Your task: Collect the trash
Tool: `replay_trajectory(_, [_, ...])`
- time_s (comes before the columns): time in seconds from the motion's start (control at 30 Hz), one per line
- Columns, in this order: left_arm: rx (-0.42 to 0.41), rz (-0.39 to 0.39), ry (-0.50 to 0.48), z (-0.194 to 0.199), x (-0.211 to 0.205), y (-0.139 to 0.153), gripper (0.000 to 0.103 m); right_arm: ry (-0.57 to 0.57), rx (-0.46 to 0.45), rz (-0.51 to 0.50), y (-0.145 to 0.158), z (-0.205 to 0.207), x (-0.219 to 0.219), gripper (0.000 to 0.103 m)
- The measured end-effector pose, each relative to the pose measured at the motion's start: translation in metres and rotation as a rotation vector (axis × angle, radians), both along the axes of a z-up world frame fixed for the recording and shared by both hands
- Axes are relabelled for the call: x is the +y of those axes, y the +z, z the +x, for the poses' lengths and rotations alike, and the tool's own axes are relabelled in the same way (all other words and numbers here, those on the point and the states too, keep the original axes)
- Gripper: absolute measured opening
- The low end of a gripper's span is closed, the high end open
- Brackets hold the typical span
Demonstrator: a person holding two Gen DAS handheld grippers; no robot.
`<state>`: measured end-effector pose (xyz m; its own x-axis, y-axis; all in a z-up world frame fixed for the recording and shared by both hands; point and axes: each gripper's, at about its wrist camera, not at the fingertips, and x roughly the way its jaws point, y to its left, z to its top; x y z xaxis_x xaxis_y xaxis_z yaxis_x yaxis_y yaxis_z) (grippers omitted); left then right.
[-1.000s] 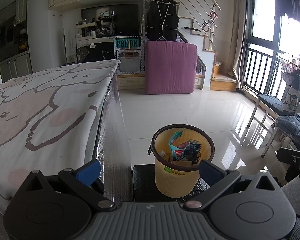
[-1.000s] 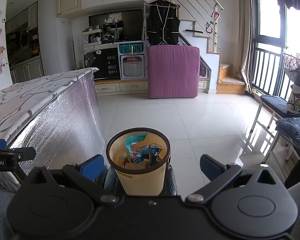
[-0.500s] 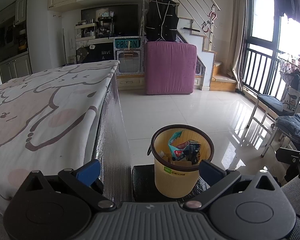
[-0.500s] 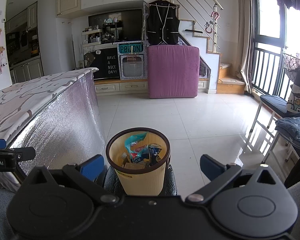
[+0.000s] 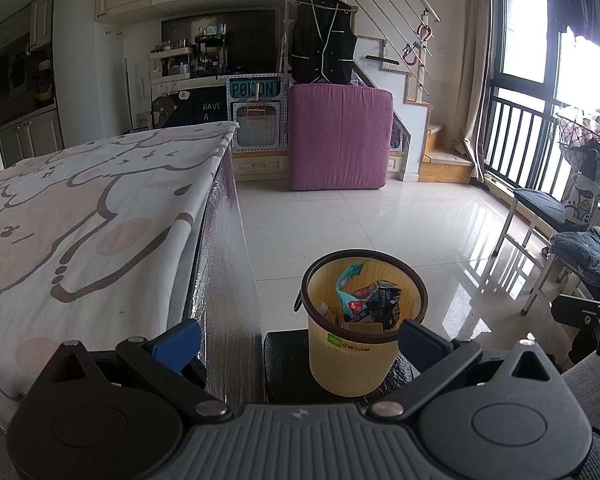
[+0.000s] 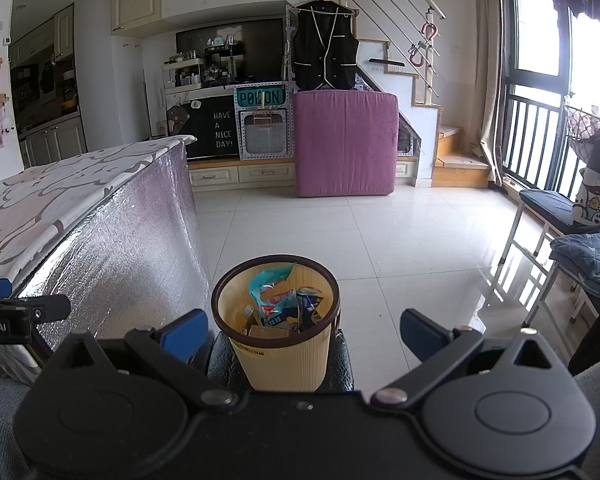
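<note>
A yellow ribbed bin (image 5: 352, 360) with a dark rim stands on a black stool (image 5: 284, 364) and holds several wrappers (image 5: 360, 300). It also shows in the right wrist view (image 6: 288, 360), with the wrappers (image 6: 278, 304) inside. My left gripper (image 5: 300, 340) is open and empty, held back from the bin. My right gripper (image 6: 304, 330) is open and empty, with the bin between and beyond its blue fingertips (image 6: 184, 330). The left gripper's side shows at the left edge of the right wrist view (image 6: 8, 316).
A table with a cartoon-print cloth (image 5: 80, 216) and foil side (image 6: 116, 252) stands left of the bin. White tiled floor (image 6: 380, 232) lies beyond. A purple mattress (image 5: 340, 136) leans by the stairs. Chairs with clothes (image 6: 580, 240) stand at the right.
</note>
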<state>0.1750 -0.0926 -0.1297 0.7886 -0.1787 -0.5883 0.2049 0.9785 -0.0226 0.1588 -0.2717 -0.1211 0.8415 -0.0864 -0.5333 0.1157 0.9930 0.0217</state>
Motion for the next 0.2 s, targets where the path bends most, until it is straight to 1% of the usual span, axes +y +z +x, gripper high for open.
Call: replay_trajectory(0.2, [-0.005, 0.002, 0.003, 0.0018, -0.0019, 0.0022, 0.103, -0.001, 0.001, 0.001, 0.0003, -0.0002, -0.0005, 0.103])
